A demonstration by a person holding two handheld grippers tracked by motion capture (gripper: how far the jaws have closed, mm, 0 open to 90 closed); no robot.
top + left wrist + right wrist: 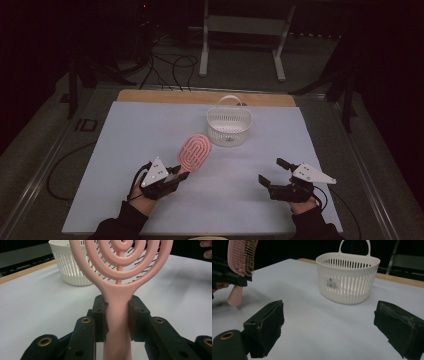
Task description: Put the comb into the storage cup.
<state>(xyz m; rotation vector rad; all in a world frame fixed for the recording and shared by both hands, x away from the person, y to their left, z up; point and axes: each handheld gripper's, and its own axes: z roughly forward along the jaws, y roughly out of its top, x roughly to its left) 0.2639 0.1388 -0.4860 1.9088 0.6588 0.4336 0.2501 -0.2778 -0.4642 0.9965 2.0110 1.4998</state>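
A pink hairbrush [194, 151] with a ringed, slotted head is held up off the white sheet by its handle. My left gripper [176, 175] is shut on that handle; in the left gripper view the two pads [102, 315] press the handle of the hairbrush [117, 302] from both sides. The brush [241, 257] also appears at the upper left of the right gripper view, bristles facing right. A white slotted basket [229, 125] with a loop handle stands beyond the brush. My right gripper [272, 171] hovers at the right, open with nothing between its fingers [265, 325].
The white sheet [150, 135] covers a wooden table whose far edge [165, 96] shows. The basket [348, 277] stands ahead of the right gripper and the basket [71, 265] is behind the brush in the left gripper view. A metal frame [240, 30] and cables lie on the floor beyond.
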